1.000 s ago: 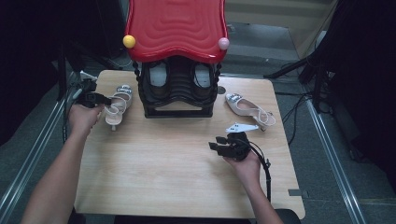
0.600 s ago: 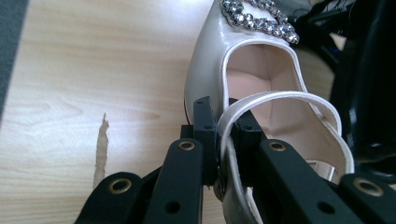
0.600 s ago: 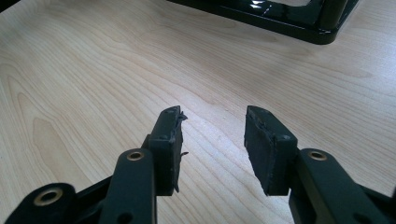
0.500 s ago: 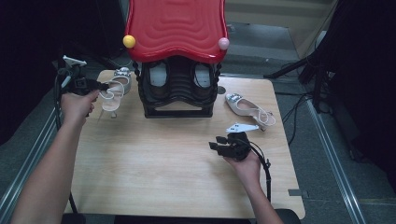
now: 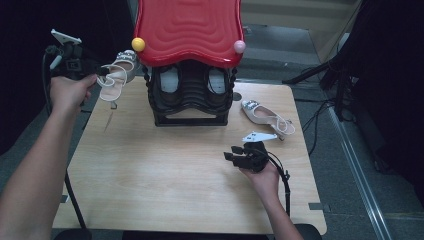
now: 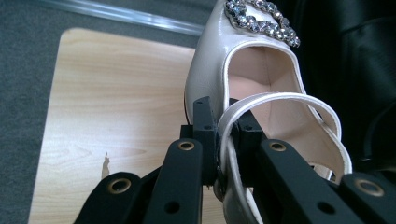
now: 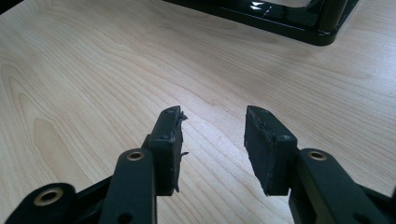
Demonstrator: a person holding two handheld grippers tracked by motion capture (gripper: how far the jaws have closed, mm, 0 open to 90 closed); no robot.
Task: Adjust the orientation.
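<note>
A cream heeled shoe (image 5: 116,77) with a rhinestone buckle hangs in the air left of the black shoe rack (image 5: 190,95). My left gripper (image 5: 102,71) is shut on its heel strap; in the left gripper view the jaws pinch the strap (image 6: 223,140) and the buckle (image 6: 261,21) points away. A matching shoe (image 5: 266,116) lies on the table right of the rack. My right gripper (image 5: 231,156) rests low over the table in front of that shoe, its jaws (image 7: 212,140) open with nothing between them.
The rack carries a red wavy top (image 5: 190,30) with a yellow ball (image 5: 138,44) and a pink ball (image 5: 239,46) at its corners. The wooden table (image 5: 165,180) ends close behind the rack. A black stand and cables (image 5: 325,95) lie at the right.
My left gripper has lifted the cream shoe off the table, up beside the rack's red top. The right gripper has stayed where it was.
</note>
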